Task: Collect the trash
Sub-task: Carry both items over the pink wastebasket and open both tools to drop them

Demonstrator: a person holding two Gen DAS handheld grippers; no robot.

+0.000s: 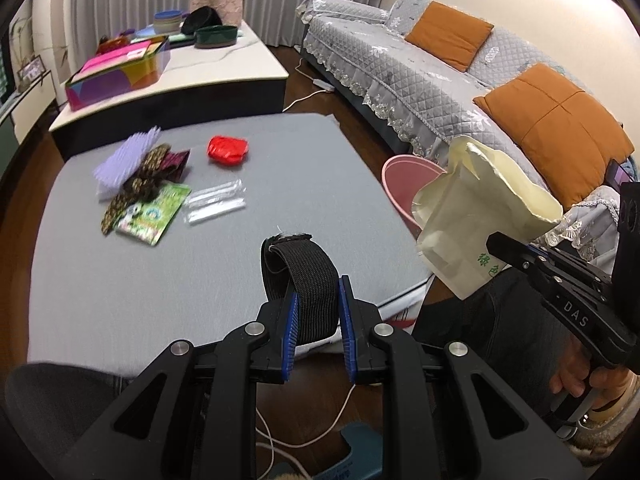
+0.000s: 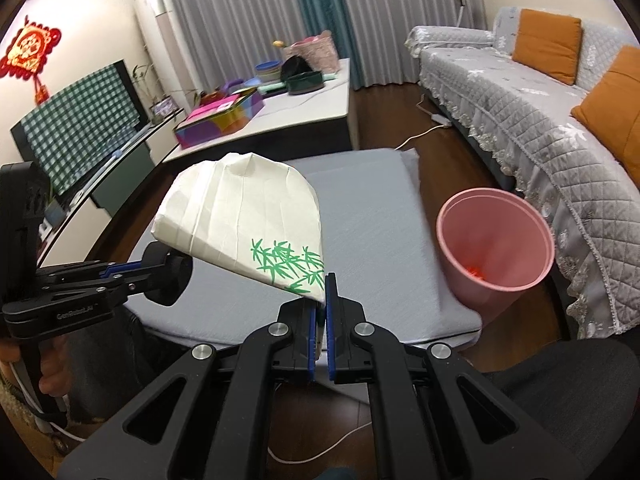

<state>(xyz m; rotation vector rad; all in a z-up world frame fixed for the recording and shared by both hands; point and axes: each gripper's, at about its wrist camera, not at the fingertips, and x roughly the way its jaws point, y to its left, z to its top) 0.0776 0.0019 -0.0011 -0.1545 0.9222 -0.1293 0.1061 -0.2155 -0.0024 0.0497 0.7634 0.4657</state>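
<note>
The grey padded surface (image 1: 200, 264) is filling most of the room in front of the person, and it is carrying what looks like the remaining rubbish, gathered toward its far left part. Just off its right edge a pink bin (image 2: 496, 248) is standing on the floor, mouth tilted toward the person in the right wrist view, probably set there so each piece can be dropped without a long reach. Something small and red is already lying at its bottom.

The right tool (image 2: 320, 304) is clamped shut on the corner of a cream paper bag (image 2: 240, 216) printed with green bamboo leaves, holding it up in the air over the near side of the surface, left of the bin and not yet above it. Pinching a corner is letting the bag hang free, which should make it fall cleanly once released.

The left tool (image 1: 318, 308) is gripping a black elastic strap (image 1: 308, 280) between its blue pads, lifted clear of the surface, likely waiting its turn at the bin.

Farther back, a lilac ridged piece (image 1: 128, 156), dark patterned wrappers (image 1: 148, 176), a green packet (image 1: 152, 216), a crumpled red wrapper (image 1: 227, 150) and clear plastic sleeves (image 1: 216, 202) are lying near each other, uncollected.
</note>
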